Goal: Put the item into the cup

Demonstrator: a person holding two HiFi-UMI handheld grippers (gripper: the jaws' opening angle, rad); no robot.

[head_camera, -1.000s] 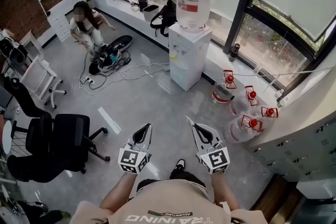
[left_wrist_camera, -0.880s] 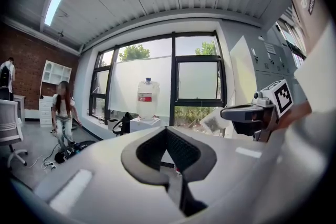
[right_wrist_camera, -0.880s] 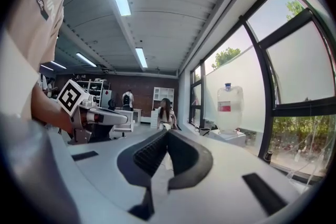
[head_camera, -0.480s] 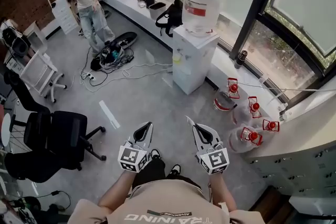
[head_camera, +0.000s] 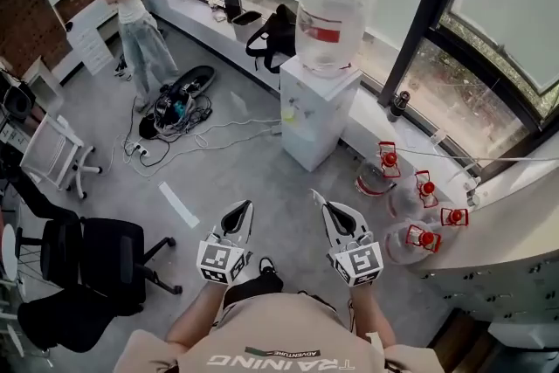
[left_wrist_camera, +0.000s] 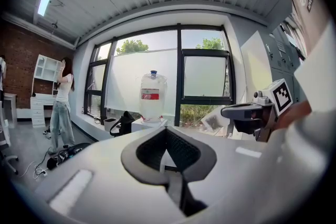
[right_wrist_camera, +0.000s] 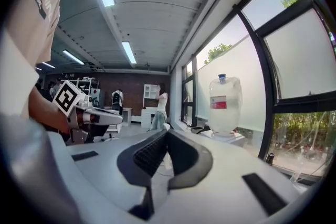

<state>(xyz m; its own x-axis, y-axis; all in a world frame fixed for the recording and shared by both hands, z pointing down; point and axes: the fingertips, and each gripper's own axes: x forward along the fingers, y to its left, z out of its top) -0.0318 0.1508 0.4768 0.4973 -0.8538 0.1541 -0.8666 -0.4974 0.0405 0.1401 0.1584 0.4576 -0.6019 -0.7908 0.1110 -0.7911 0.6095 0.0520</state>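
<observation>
Entry: left gripper [head_camera: 245, 209] and right gripper [head_camera: 317, 200], fingers pressed together, 0 held. No cup or item visible; task seemingly unstarted.

The wearer's shirt [head_camera: 262, 343] runs off the head view's bottom edge, its print partly cut. Grey cabinets [head_camera: 511, 271] run past the right edge. In the left gripper view the left tongs [left_wrist_camera: 167, 132] cover the water dispenser [left_wrist_camera: 146, 123] below its top.
</observation>
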